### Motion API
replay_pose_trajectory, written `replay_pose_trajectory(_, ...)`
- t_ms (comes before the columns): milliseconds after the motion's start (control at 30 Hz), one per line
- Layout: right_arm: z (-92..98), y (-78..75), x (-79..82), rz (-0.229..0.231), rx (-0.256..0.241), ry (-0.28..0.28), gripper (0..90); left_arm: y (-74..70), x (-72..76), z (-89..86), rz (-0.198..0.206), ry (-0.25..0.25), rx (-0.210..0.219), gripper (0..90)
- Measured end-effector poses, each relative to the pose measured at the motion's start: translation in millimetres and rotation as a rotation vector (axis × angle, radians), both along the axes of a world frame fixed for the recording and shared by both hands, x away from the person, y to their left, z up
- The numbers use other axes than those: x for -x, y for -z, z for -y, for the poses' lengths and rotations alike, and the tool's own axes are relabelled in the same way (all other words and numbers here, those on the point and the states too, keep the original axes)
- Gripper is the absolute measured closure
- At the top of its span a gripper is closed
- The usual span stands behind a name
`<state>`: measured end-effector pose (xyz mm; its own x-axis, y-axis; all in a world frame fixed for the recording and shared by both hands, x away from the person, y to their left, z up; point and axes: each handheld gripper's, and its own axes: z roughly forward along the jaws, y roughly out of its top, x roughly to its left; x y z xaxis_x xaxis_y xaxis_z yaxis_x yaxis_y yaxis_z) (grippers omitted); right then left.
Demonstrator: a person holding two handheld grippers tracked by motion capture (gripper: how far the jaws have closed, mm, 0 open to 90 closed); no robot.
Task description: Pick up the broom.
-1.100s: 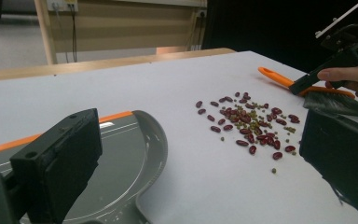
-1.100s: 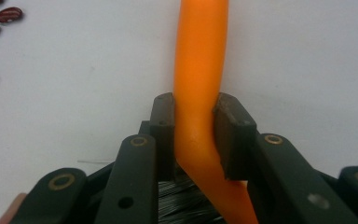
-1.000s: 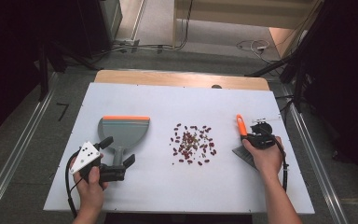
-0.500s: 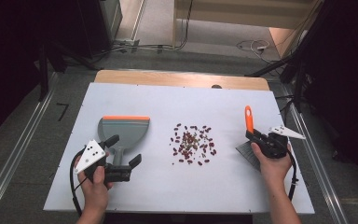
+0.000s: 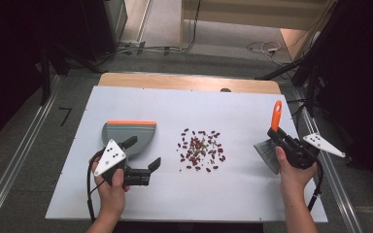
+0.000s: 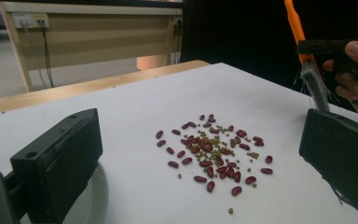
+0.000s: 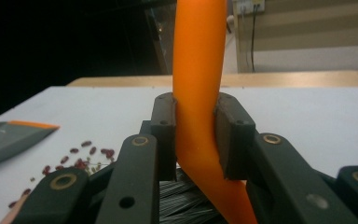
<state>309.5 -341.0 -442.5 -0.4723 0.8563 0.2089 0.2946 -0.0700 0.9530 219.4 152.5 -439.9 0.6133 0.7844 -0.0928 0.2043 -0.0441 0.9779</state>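
A loose pile of red beans and small green ones (image 5: 201, 150) lies mid-table. A grey dustpan with an orange lip (image 5: 128, 130) rests left of it. My left gripper (image 5: 143, 154) hovers open over the dustpan's handle end, nothing between its jaws; in the left gripper view (image 6: 200, 135) the beans (image 6: 214, 154) lie ahead of the wide gap. My right gripper (image 5: 282, 138) is shut on the orange handle of a brush (image 5: 276, 112), held upright at the right of the pile with grey bristles (image 5: 267, 153) down. The right gripper view (image 7: 196, 135) shows both pads clamped on the handle (image 7: 198, 56).
The white table top (image 5: 238, 109) has a wooden strip (image 5: 189, 81) along its far edge. The floor beyond holds cables, and dark stands flank both sides. The dustpan (image 7: 9, 133) and the beans (image 7: 74, 161) show at the left of the right gripper view.
My right gripper has raised the brush from near flat to upright and drawn it a little to the right. The left gripper has shifted slightly and stays open.
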Motion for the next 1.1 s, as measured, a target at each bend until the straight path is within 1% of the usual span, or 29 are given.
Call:
replay_pose_trajectory(133,-6.7,-12.4,6.4,0.038,0.002,-0.020,69.9,-3.0,-7.4,12.8,-0.002,0.030,0.006,0.0)
replay_pose_trajectory(167,-8.8,-14.4,7.4,0.051,0.005,-0.021,69.9,-3.0,-7.4,12.8,-0.002,0.030,0.006,0.0)
replay_pose_trajectory(233,-12.9,-17.4,9.7,0.057,0.000,-0.031,69.9,-4.0,-11.0,21.8,-0.002,0.054,0.006,0.0)
replay_pose_trajectory(333,-21.9,-22.2,13.4,0.078,0.012,-0.052,69.9,-6.3,-12.4,28.9,0.009,0.078,0.013,0.0)
replay_pose_trajectory(367,-21.9,-22.2,13.4,0.078,0.012,-0.052,69.9,-6.3,-12.4,28.9,0.009,0.078,0.013,0.0)
replay_pose_trajectory(400,-28.2,-25.1,15.8,0.086,0.017,-0.065,69.9,-9.2,-13.7,33.4,0.017,0.082,0.013,0.0)
replay_pose_trajectory(433,-28.2,-25.1,15.8,0.086,0.017,-0.065,69.9,-9.2,-13.7,33.4,0.017,0.082,0.013,0.0)
replay_pose_trajectory(467,-34.4,-27.5,18.0,0.094,0.020,-0.078,69.9,-11.4,-14.6,35.2,0.023,0.089,0.021,0.0)
replay_pose_trajectory(500,-34.4,-27.5,18.0,0.094,0.020,-0.078,69.9,-13.3,-15.5,36.5,0.029,0.094,0.028,0.0)
replay_pose_trajectory(533,-40.1,-29.1,20.0,0.098,0.022,-0.095,69.9,-17.1,-17.5,39.3,0.036,0.101,0.036,0.0)
replay_pose_trajectory(600,-46.8,-30.4,22.4,0.103,0.022,-0.112,69.9,-20.0,-20.1,41.6,0.038,0.110,0.050,0.0)
replay_pose_trajectory(667,-53.7,-31.3,24.5,0.110,0.034,-0.128,69.9,-21.7,-21.5,42.9,0.037,0.111,0.052,0.0)
replay_pose_trajectory(733,-63.2,-32.4,27.3,0.112,0.038,-0.151,69.9,-26.8,-28.0,48.3,0.029,0.118,0.061,0.0)
replay_pose_trajectory(800,-71.2,-32.8,29.0,0.114,0.045,-0.171,69.9,-28.2,-29.9,49.4,0.025,0.123,0.060,0.0)
replay_pose_trajectory(833,-74.9,-32.7,30.1,0.116,0.045,-0.181,69.9,-30.4,-33.7,51.6,0.018,0.136,0.062,0.0)
replay_pose_trajectory(900,-81.9,-32.7,32.0,0.113,0.044,-0.198,69.8,-31.2,-35.6,52.3,0.015,0.132,0.056,0.0)
replay_pose_trajectory(933,-85.4,-32.6,33.1,0.116,0.050,-0.204,69.8,-31.9,-38.2,51.5,0.008,0.131,0.064,0.0)
replay_pose_trajectory(1000,-91.2,-32.5,35.1,0.119,0.054,-0.219,69.8,-32.2,-39.0,50.7,0.003,0.132,0.066,0.0)
replay_pose_trajectory(1067,-99.2,-32.6,38.5,0.122,0.059,-0.234,69.8,-32.6,-39.3,51.1,0.000,0.144,0.072,0.0)
replay_pose_trajectory(1100,-103.0,-32.6,40.1,0.123,0.061,-0.242,69.8,-32.7,-39.2,51.7,-0.004,0.150,0.068,0.0)
